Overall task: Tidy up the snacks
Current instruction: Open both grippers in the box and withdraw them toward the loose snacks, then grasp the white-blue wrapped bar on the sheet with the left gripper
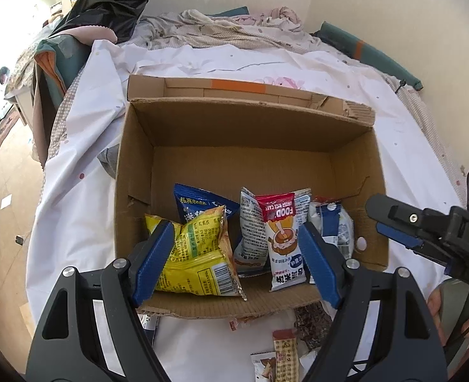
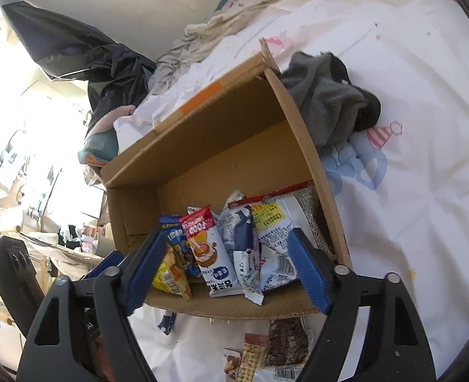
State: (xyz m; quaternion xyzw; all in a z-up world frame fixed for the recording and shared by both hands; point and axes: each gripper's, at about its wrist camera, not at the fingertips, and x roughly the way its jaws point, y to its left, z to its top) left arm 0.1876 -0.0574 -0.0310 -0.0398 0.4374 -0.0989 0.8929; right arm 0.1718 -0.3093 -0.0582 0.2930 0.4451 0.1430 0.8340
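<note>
An open cardboard box (image 1: 241,127) lies on a white sheet and holds several snack packets: a yellow one (image 1: 199,254), a blue one (image 1: 199,203) and a red-and-white one (image 1: 282,235). My left gripper (image 1: 234,267) is open and empty over the box's near edge. The right gripper (image 1: 397,232) shows at the right of that view. In the right wrist view the box (image 2: 221,146) holds the same packets (image 2: 209,248), and my right gripper (image 2: 228,273) is open and empty at its near edge. More loose packets (image 1: 285,350) lie on the sheet before the box.
A grey cloth (image 2: 327,102) lies beside the box's right wall. Crumpled bedding (image 1: 221,28) and a black plastic bag (image 1: 107,3) are beyond the box. A wooden floor (image 1: 8,191) with clutter is at the left.
</note>
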